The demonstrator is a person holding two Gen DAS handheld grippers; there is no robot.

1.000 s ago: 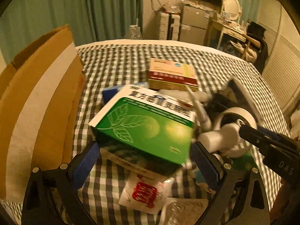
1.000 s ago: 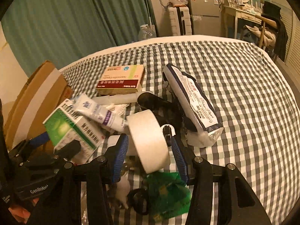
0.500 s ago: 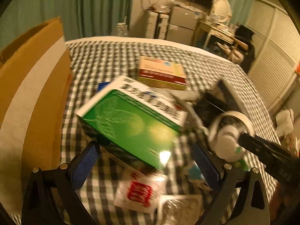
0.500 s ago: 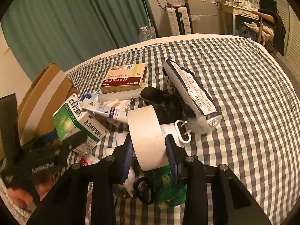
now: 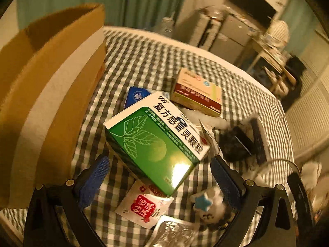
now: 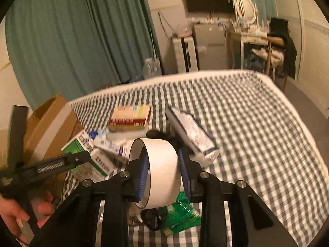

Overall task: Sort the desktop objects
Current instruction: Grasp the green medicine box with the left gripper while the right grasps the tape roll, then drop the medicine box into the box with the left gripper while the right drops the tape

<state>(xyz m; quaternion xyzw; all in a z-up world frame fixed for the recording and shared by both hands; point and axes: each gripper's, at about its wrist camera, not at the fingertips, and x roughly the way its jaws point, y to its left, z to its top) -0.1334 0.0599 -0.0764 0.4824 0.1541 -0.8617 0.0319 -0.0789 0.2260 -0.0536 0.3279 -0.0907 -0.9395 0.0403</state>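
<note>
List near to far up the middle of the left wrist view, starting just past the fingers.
Red-printed sachet → green medicine box → red-and-cream box → far edge of the checked cloth.

Both tongs (image 6: 163, 171) are black angular frames with blue ribbed pads (image 5: 93, 178) and silver screws (image 6: 204, 174).

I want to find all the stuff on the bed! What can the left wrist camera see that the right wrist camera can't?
Only the left wrist view shows the red-and-white sachet, the blue-star toy and the foil pack, with the open left tool above the pile.

Only the right wrist view shows the tape roll between the closing pads of the right tool, the green packet and a hand.

Both show the green medicine box, the red-and-cream box, the cardboard box and the checkered bedcover.
</note>
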